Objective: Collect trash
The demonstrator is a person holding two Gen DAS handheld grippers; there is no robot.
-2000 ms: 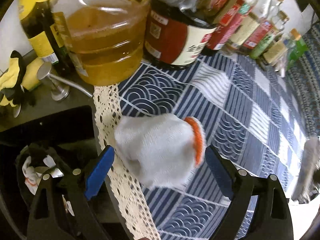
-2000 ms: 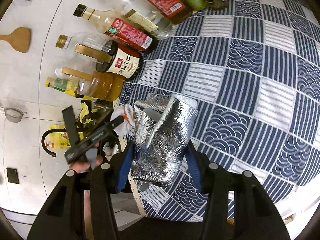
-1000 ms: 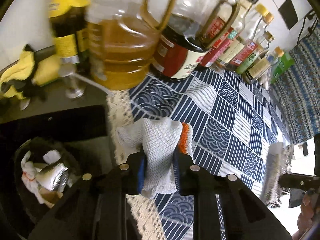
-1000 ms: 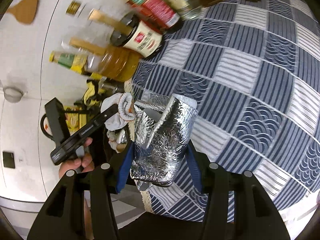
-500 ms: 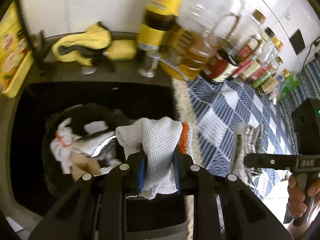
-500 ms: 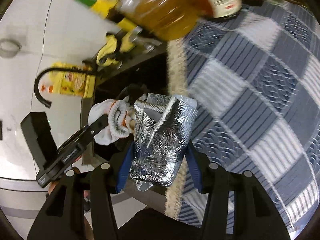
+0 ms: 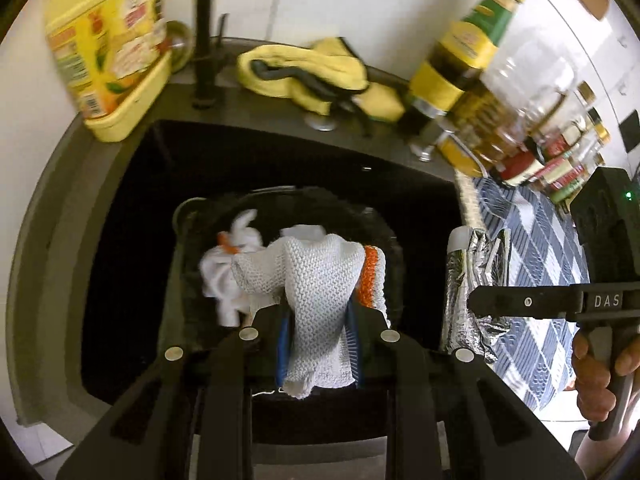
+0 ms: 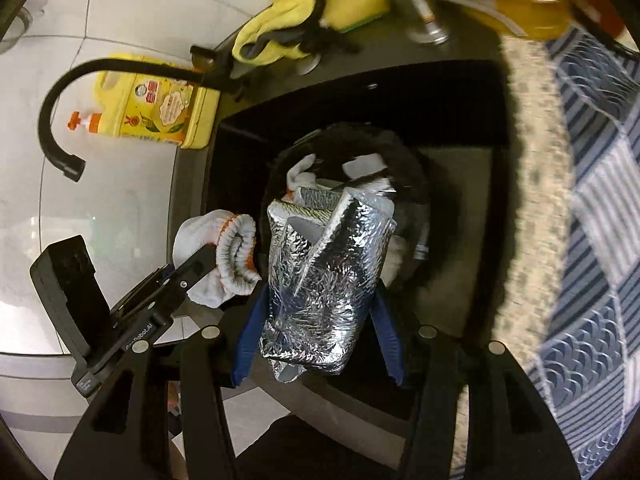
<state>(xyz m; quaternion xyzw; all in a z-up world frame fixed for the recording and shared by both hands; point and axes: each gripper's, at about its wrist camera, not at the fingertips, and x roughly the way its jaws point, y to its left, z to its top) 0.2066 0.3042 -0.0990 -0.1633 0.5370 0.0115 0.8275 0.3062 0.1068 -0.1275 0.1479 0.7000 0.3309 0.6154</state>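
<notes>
Holding: we carry one piece of trash in each claw, both poised over the black bin (image 7: 384, 232) that sits down in the dark sink (image 7: 120, 240)
Left claw: our left claw (image 7: 320, 332) is clamped on the white knit glove (image 7: 316, 280) with the orange cuff; its blue pads pinch the glove's middle and the loose end droops below them
Right claw: our right claw (image 8: 316, 332) is squeezed around the crumpled foil bag (image 8: 324, 280), which stands upright between the pads
Where the trash is: from the left wrist view the glove hangs above the bin's opening; from the right wrist view the foil bag sits over the near rim, with the glove just beside it to the left
Bin contents: white rags (image 7: 228, 276) and another silvery piece already lie inside
Step, as we judge it: both items look ready to drop, so opening the claws is what remains
Risk, crowding: the two claws are close together over one small opening; we could knock them together, or one item could land on the other and slide off
Risk, foil bag: it is stiff and sits near the rim, so if we let go too early it may tip outside the bin into the sink
Risk, glove: the knit could snag on a pad and cling instead of falling
Nearby: the faucet (image 8: 72, 120) and yellow soap jug (image 8: 160, 112) stand well apart on the left, the blue patterned cloth (image 8: 592, 240) covers the surface on the right
</notes>
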